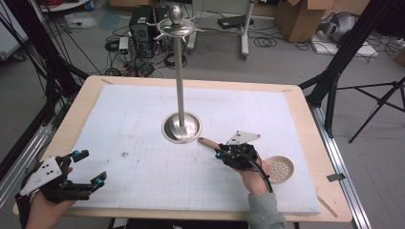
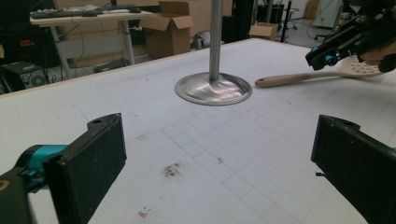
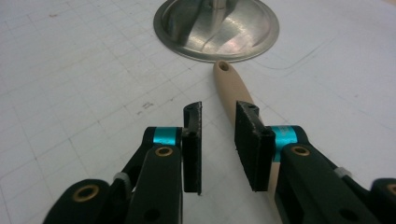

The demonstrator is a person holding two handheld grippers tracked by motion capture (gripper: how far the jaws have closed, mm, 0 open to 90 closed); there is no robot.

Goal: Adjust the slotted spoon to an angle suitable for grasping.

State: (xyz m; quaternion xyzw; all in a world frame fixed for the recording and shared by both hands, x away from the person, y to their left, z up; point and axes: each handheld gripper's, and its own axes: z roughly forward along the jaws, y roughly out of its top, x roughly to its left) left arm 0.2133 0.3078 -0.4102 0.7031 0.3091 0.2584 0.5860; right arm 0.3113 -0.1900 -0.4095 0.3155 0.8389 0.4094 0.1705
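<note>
A: What is the spoon made of?

B: The slotted spoon [image 1: 267, 164] looks like pale wood: a round, flat bowl pierced with small holes and a smooth rounded handle with a hole near its tip. It lies flat on the white gridded mat [image 1: 143, 143], which looks matte and slightly stained. The mat covers a light wooden table [image 1: 81, 102].

A: And the stand?

B: The metal stand [image 1: 181, 95] is shiny steel: a shallow round dish base, a slim upright pole, and curved hooks under a ball knob at the top.

A: Where is the spoon relative to the right gripper?

B: The right gripper [image 3: 218, 140] sits above the handle, jaws slightly apart, with nothing pressed between them. In the right gripper view the handle runs beneath and behind the right-hand jaw, its tip pointing at the stand's base and stopping just short of it. The bowl lies near the mat's right edge, beside the person's hand.

A: The left gripper?

B: The left gripper [image 1: 79, 174] rests at the near left corner, jaws wide apart, holding nothing, well apart from the spoon.

A: Room to move?

B: The mat between the two grippers is open, and so is the stretch left of the stand. The spoon's bowl has little margin before the mat's right edge.
</note>
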